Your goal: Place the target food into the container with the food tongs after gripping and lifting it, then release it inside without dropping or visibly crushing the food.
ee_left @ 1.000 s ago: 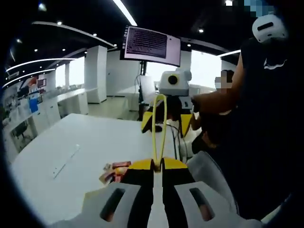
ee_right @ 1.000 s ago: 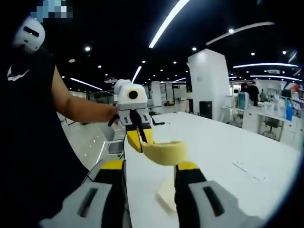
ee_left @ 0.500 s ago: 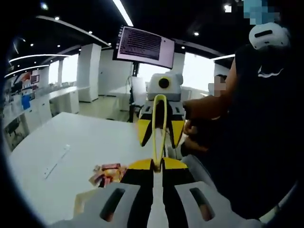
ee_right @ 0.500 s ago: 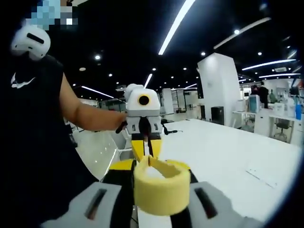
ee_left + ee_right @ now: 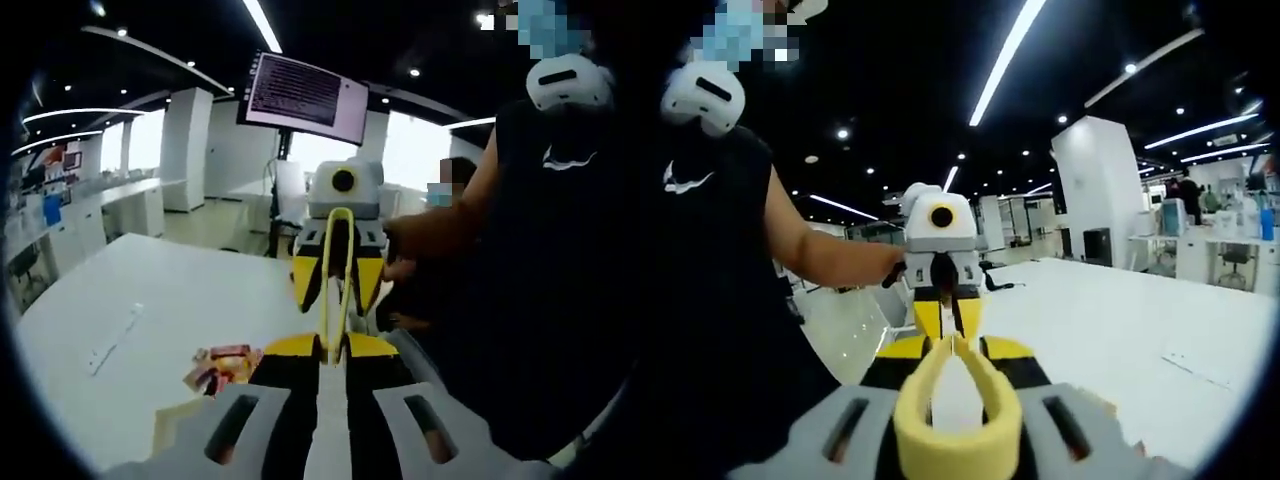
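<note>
Over on the left side of the white table (image 5: pixel 150 290) lies a small pile of red and orange snack packets (image 5: pixel 222 364), just beside the left gripper's jaws and not touched by them. A pale flat piece (image 5: pixel 175 425) sits at the table's near edge by the same jaw; I cannot tell what it is.

The left gripper (image 5: pixel 335 352) has its jaws drawn nearly together, pinching the tips of the yellow tongs (image 5: pixel 336 275). The tongs rise from those jaws as a narrow loop, their bend reaching up in front of the right gripper (image 5: pixel 338 268), which faces this way and straddles the loop near its top.

In the right gripper view the tongs (image 5: pixel 958 425) show bend-first, a thick yellow loop sitting between the right gripper's (image 5: pixel 958 350) jaws, which are held partly apart around it. The arms run away to the left gripper (image 5: pixel 945 312) beyond, held up by a person's arm (image 5: pixel 825 258). The person stands at the right of the table.
</note>
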A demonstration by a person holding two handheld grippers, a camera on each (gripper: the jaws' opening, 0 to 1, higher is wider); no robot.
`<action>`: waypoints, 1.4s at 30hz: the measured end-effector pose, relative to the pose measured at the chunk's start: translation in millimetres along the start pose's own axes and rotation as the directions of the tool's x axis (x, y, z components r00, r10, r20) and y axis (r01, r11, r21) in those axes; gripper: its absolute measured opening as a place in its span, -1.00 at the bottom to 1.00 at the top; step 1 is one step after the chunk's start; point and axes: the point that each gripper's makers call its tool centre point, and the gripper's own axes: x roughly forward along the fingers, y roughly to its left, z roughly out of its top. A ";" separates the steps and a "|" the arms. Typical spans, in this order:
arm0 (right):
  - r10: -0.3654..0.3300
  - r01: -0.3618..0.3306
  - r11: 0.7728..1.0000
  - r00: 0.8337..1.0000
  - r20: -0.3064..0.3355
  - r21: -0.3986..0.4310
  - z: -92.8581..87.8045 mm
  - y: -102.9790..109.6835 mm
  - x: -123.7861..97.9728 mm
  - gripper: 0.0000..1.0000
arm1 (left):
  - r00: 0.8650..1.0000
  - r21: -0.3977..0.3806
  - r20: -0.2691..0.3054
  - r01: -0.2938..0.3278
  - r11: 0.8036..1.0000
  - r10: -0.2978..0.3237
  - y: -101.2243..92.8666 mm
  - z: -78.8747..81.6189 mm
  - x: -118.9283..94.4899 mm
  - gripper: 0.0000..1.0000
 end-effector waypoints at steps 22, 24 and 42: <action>0.012 -0.012 1.000 1.000 0.012 0.015 3.0 4.6 5.0 -0.62 | 0.993 0.044 0.110 -0.041 0.998 0.036 -6.2 16.1 -0.7 -1.00; 0.022 -0.022 0.999 1.000 0.023 0.030 4.5 8.1 9.9 -0.62 | 0.996 0.052 0.087 -0.038 0.998 0.033 -7.5 14.2 3.9 -1.00; 0.045 -0.046 0.998 0.998 0.040 0.031 13.4 11.2 12.8 -0.64 | 0.998 0.012 0.066 -0.017 1.000 0.016 -15.4 14.2 -1.0 -1.00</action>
